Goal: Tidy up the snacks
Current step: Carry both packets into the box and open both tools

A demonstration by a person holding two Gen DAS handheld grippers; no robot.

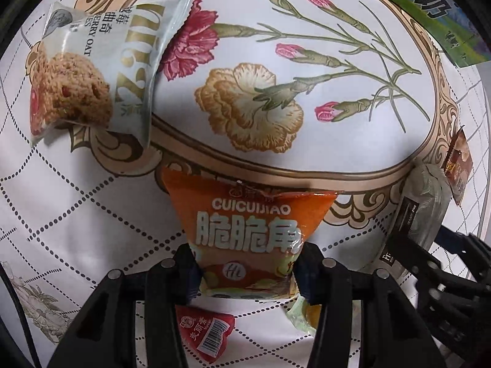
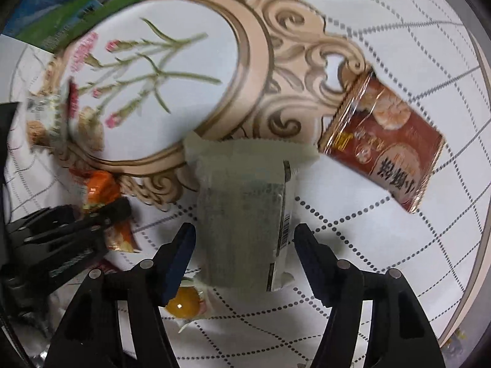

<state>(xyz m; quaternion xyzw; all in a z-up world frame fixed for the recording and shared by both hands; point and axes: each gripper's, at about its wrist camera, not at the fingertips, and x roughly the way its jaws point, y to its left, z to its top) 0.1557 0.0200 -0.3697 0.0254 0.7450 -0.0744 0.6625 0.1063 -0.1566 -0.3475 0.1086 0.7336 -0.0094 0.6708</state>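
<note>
At ten o'clock in the left view lies a glossy pale oat cookie packet (image 1: 92, 70), lettered "BERRY OAT", on the flowered tablecloth (image 1: 307, 159). The left gripper (image 1: 245, 271) pinches a crinkly orange CUICUIJIAO pouch (image 1: 248, 230) at six o'clock. The right gripper (image 2: 244, 254) stands open around a matte pale-green packet (image 2: 242, 214); a shiny red-brown sachet (image 2: 386, 147) sits at two o'clock.

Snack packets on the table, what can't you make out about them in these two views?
- Pale green packet: print blurred in the right wrist view.
- Red packet: partly hidden behind the left tongs and the orange packet in the left wrist view.
- Green box: cut off by the frame edge.
</note>
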